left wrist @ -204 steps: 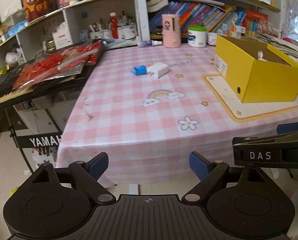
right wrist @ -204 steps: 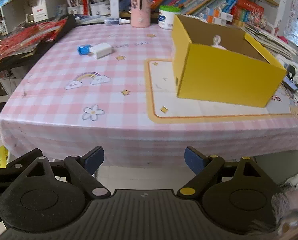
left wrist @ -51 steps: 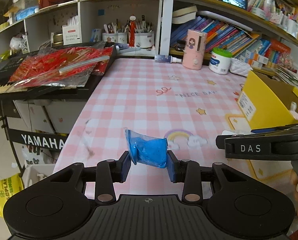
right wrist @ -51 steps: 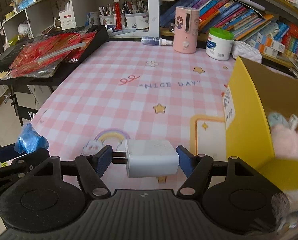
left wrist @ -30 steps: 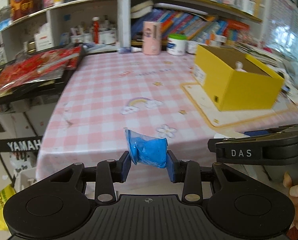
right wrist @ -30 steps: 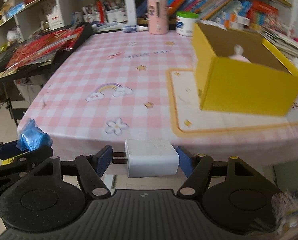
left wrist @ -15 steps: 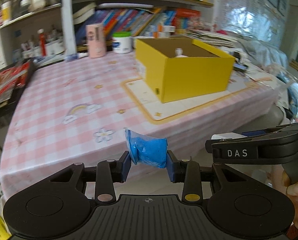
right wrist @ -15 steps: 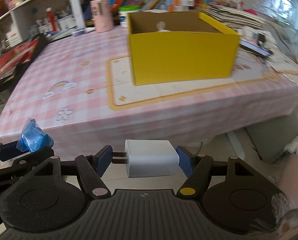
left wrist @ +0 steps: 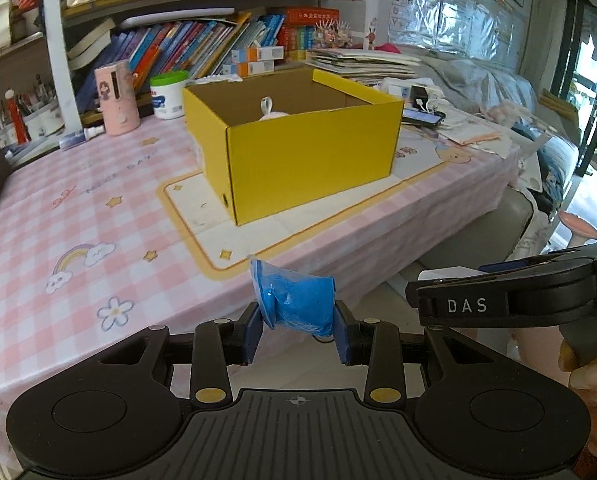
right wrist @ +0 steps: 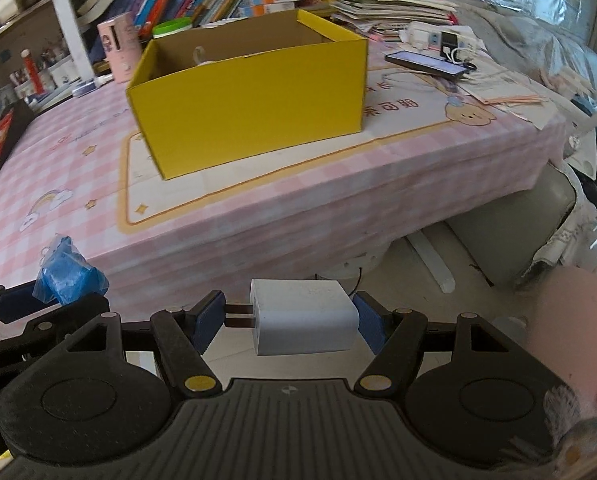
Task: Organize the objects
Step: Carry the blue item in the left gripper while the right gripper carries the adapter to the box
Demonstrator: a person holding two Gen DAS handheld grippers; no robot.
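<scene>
My left gripper (left wrist: 297,330) is shut on a small blue packet (left wrist: 296,303), held off the table's front edge. The packet also shows at the left of the right wrist view (right wrist: 68,270). My right gripper (right wrist: 288,326) is shut on a white plug charger (right wrist: 304,322), its prongs pointing left, also held off the table's front edge. An open yellow box (left wrist: 298,148) stands on a mat on the pink checked table (left wrist: 78,216); it also shows in the right wrist view (right wrist: 250,96). Something white pokes up inside the box.
A pink bottle (left wrist: 116,98), a white jar (left wrist: 168,94) and shelves of books stand behind the table. A phone (right wrist: 426,63), chargers and papers lie at the table's right end. A grey couch (right wrist: 510,224) is to the right.
Both grippers have swung to the right along the table's front, each keeping its object. The yellow box now sits near the middle of both views. Several seconds ago both grippers were open and empty.
</scene>
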